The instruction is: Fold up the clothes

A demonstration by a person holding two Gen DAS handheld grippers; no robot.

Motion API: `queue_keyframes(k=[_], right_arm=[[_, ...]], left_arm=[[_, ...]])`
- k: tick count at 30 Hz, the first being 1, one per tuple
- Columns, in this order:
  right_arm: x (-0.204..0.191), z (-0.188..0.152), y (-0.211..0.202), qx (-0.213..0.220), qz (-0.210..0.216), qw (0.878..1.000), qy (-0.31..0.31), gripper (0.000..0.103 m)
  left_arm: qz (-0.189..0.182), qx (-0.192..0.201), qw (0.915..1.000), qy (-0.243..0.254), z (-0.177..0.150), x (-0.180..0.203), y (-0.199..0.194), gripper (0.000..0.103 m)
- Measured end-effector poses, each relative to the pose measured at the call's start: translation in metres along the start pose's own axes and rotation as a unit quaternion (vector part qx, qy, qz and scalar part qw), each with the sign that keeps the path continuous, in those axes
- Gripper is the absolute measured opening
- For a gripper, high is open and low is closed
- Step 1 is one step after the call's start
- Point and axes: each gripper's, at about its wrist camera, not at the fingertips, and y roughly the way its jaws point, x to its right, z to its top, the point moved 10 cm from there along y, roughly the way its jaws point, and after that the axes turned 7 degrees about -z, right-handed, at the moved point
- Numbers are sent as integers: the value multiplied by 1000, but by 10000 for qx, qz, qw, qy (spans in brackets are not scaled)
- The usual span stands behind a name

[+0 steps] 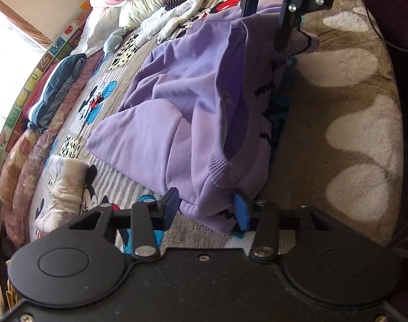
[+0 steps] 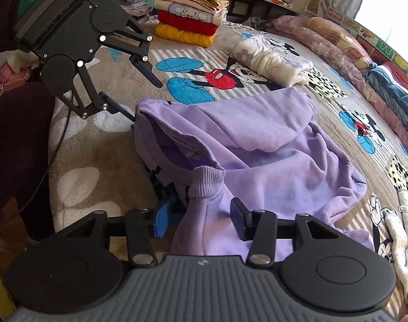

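- The purple hoodie (image 1: pixel 177 112) lies rumpled on a bed under a cartoon-print blanket (image 1: pixel 102 102), near the bed's tan edge. Its hem side is drawn toward the person while the hood (image 2: pixel 238 123) sits flopped over the body farther in.
- The left claw (image 1: pixel 208 209) is at one ribbed hem corner (image 1: pixel 222 171). Its fingers stand fairly wide with the fabric bulging between them; the blue pad (image 1: pixel 243 212) touches cloth, but the other finger looks apart from it, so this reads as an open claw, not a firm pinch.
- The right claw (image 2: pixel 198 214) is at the other ribbed corner (image 2: pixel 206 181). Its fingers are also spread, with purple fabric lying between them and no clear squeeze.
- In the left view the right claw (image 1: pixel 263 24) seems to have the hem edge draped at its fingers, lifting it a little; I cannot tell whether that is a true grip.
- Taking both hem corners makes sense: with one corner per claw the hem can be carried flat over the body in one even fold.
- I judge the fold is early, as the body is still wrinkled and the sleeves are not tucked.
- Folded stacks (image 2: pixel 188 18) and a rolled white garment (image 2: pixel 271 59) sit well apart, farther up the bed, likely kept clear of the working area.
- Risk: thick fleece could slip from either claw if the fingers close on too little cloth.
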Motion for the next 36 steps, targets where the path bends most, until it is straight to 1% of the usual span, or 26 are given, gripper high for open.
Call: queue_keyframes(k=[5,7,8,9,11,12,13,17,19,20,21,22,23,24,25,26,27,28,29,30,31,32,33,34,35,36], right_arm=[[1,-7,11,-177,27,9997,-191,42],[-1,-11,13,-240,86,9992,-303,42],[-2,-12,14,-258,117,9990,-356,42],[-3,-13,15,-287,169,9986,-414,41],[-4,-12,16,-363,290,9975,-533,28],[-2,-11,15,-385,296,9971,-579,21],[1,-9,14,-395,298,9969,-613,18],[37,10,11,-379,84,9973,-627,15],[65,22,12,-356,-224,9973,-600,14],[79,28,10,-257,-438,9973,-537,14],[92,35,6,-101,-661,9967,-450,13],[103,42,-1,163,-1036,9935,-433,13],[112,50,-14,555,-1589,9845,-500,13],[116,57,-31,996,-2166,9691,-641,13],[111,61,-51,1491,-2765,9454,-870,13],[98,58,-64,1790,-3041,9285,-1158,13],[75,45,-64,1858,-2942,9251,-1523,14],[51,32,-65,1923,-2837,9203,-1885,14],[27,13,-56,1771,-2599,9214,-2284,14],[3,-16,-37,1353,-2191,9271,-2722,13],[-22,-46,-19,927,-1772,9279,-3145,13],[-44,-78,-1,432,-1302,9281,-3462,13],[-61,-104,12,93,-1014,9260,-3634,13],[-72,-120,19,43,-1011,9202,-3782,14],[-77,-127,21,14,-1022,9212,-3755,14],[-75,-124,20,12,-1050,9302,-3517,14]], left_arm=[[-89,-183,9943,1048,-4,25,9,42],[-177,-157,9948,987,1,18,10,39],[-222,-140,9953,934,4,14,10,29],[-267,-122,9957,882,7,9,9,26],[-358,-88,9963,776,13,0,9,17],[-403,-70,9965,724,16,-4,9,16],[-448,-53,9967,671,19,-9,9,15],[-515,-25,9978,429,37,-38,10,14],[-167,-57,9995,279,50,-64,12,13],[261,-17,9995,180,59,-80,9,12],[750,36,9972,73,68,-96,6,12],[1627,198,9865,-48,79,-115,-5,12],[2432,397,9691,-93,88,-126,-22,11],[2685,555,9617,44,91,-114,-32,11],[2806,703,9570,223,92,-97,-40,10],[2925,850,9516,401,93,-79,-48,10],[3042,996,9456,579,95,-62,-56,10],[2833,830,9505,970,85,-32,-44,10],[2531,580,9553,1413,71,1,-28,10],[2154,334,9616,1665,55,30,-10,10],[1754,88,9666,1866,38,58,7,11],[1506,-46,9683,1992,25,79,18,11],[1297,-188,9670,2184,13,102,27,11],[1265,-270,9621,2401,5,118,31,14],[1313,-269,9609,2423,4,124,29,14],[1369,-252,9609,2394,4,128,27,14]])
